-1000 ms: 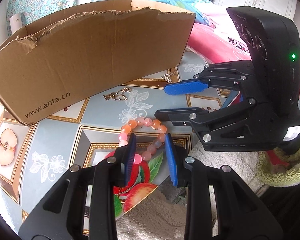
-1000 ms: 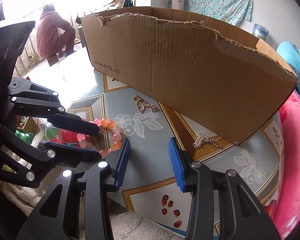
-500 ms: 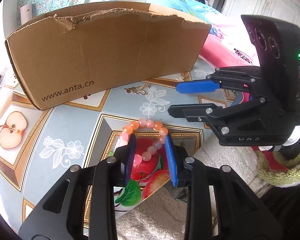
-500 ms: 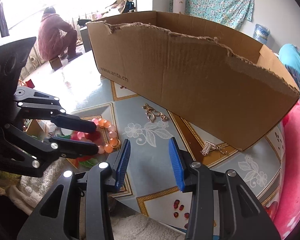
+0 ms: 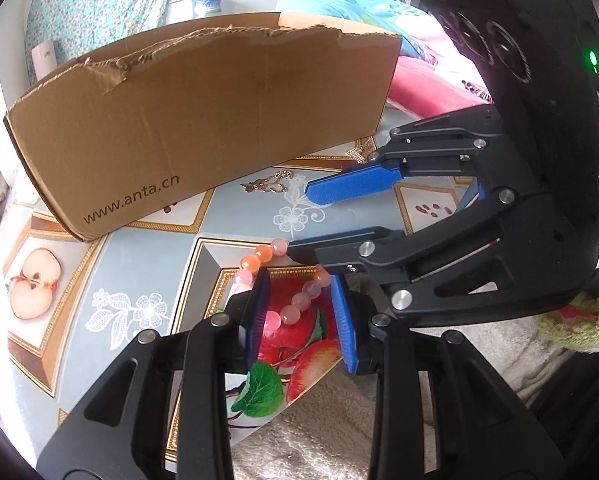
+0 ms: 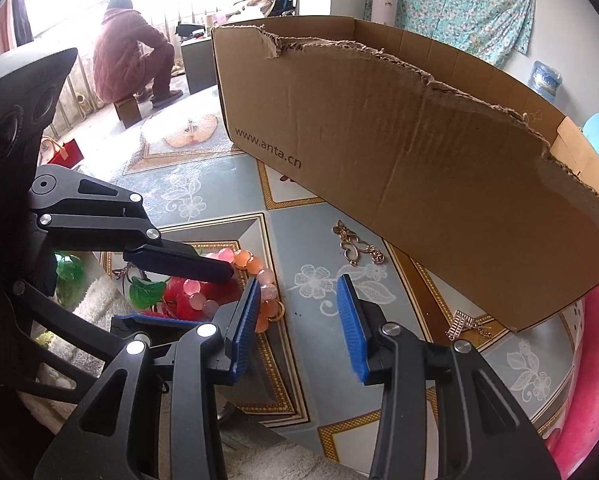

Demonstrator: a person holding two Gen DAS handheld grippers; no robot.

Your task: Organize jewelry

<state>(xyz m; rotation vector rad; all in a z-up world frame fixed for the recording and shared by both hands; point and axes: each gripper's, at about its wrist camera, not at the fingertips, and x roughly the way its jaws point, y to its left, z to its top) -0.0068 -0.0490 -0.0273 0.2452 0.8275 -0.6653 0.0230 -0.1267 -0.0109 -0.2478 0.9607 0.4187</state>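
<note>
Beads of a pink and orange bracelet (image 5: 295, 304) lie on the counter (image 5: 147, 256), partly between the spread blue pads of the left tongs (image 5: 301, 312), whose jaws stand apart around the strand without clamping it. Right tongs (image 6: 299, 320) are also apart, holding nothing, just beside the bracelet. Ahead of both lie a gold ornament (image 6: 355, 246) and the cardboard box (image 6: 399, 152).

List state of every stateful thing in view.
left hand-held gripper: open, straddling bracelet
right hand-held gripper: open, empty
bead bracelet: on table, ungripped
cardboard box: open-topped, torn rim
gold brooch: on table beside box
silver piece: on table by box corner
</note>
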